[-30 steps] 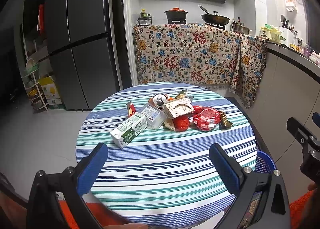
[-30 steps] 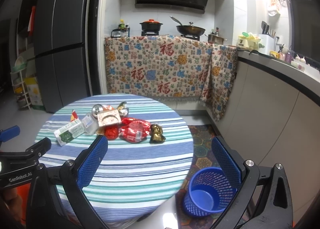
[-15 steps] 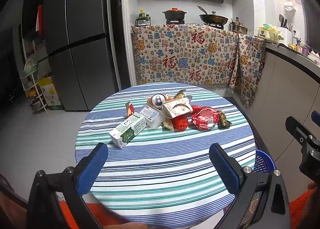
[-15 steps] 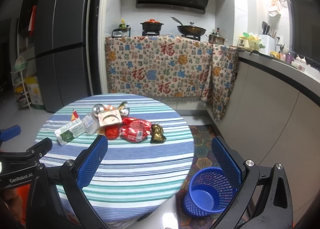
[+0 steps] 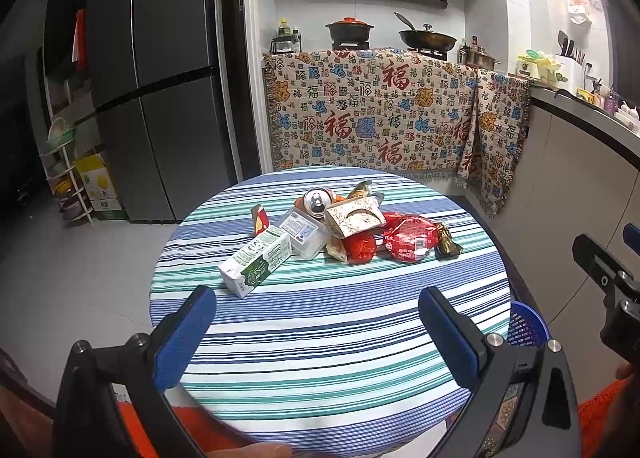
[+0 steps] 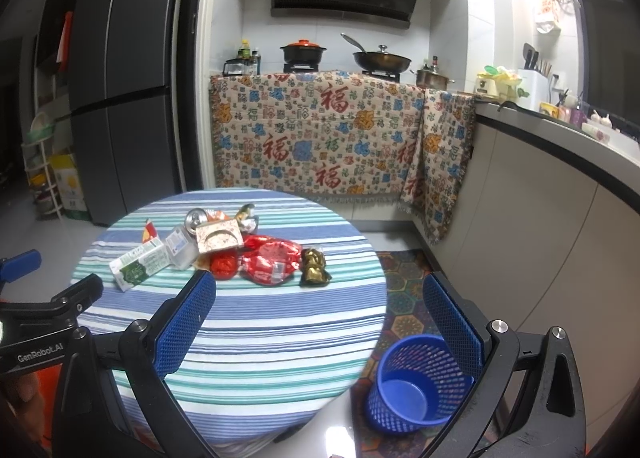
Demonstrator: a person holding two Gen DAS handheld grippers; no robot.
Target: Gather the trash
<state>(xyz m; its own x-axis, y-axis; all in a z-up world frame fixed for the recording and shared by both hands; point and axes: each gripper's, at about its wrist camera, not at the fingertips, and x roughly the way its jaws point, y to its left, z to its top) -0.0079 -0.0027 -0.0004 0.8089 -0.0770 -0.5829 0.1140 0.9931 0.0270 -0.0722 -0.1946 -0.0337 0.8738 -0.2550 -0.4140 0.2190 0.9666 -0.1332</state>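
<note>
Nothing had shifted since before: left gripper [image 5: 316, 334] and right gripper [image 6: 320, 322] both stayed spread wide, holding nothing, above the table [image 5: 340, 342]; trash [image 5: 344, 230] lay heaped on its far half, basket [image 6: 420, 382] beside it.

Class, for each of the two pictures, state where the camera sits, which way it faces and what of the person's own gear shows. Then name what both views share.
Left wrist view: sits on the left hand-held gripper, faces forward over the striped table toward the stove; its own open blue fingers show, with the right hand-held gripper at the right edge.
Right wrist view: sits on the right hand-held gripper, faces the same way from farther right; the left one shows at the left edge.
Shared: the trash pile, the blue basket.
</note>
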